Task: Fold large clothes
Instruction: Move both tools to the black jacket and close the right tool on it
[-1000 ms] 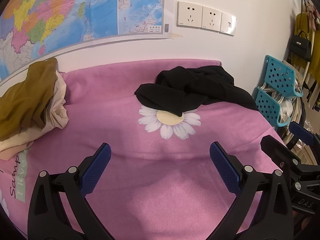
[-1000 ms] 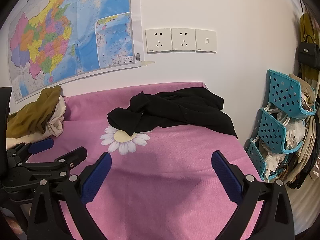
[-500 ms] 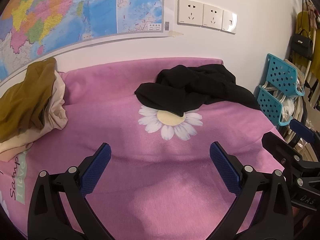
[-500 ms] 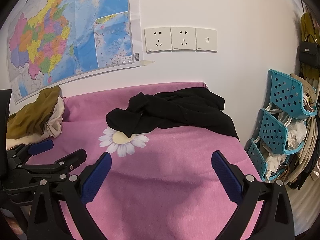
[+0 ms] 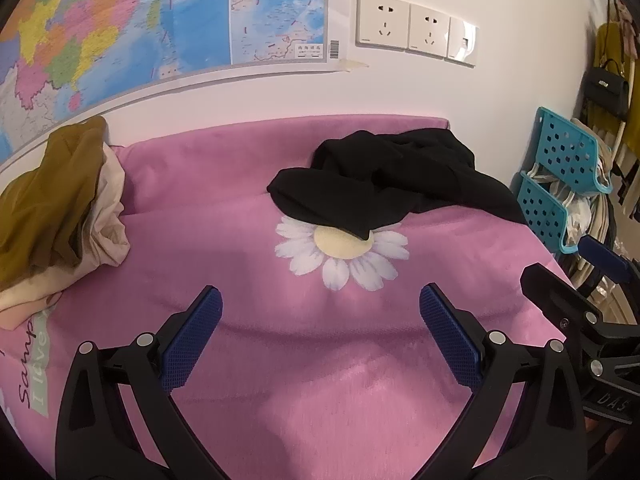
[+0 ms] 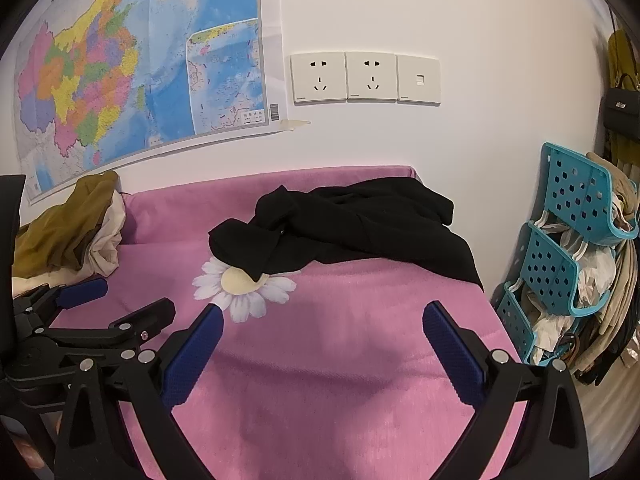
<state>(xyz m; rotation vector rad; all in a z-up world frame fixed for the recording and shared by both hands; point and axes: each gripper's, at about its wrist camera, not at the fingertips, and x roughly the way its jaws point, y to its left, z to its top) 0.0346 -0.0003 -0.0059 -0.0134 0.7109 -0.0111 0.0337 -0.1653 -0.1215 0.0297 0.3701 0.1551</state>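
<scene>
A crumpled black garment lies at the far right of the pink bed cover, partly over a printed daisy; it also shows in the right wrist view. My left gripper is open and empty, above the cover well short of the garment. My right gripper is open and empty, also short of it. The right gripper shows at the right edge of the left wrist view, the left gripper at the left of the right wrist view.
A heap of olive and beige clothes lies at the far left of the bed, also in the right wrist view. Blue perforated racks with clothes stand right of the bed. A map and sockets are on the wall behind.
Both grippers have crept slightly forward toward the black garment. Both stay open. The clothes have not moved.
</scene>
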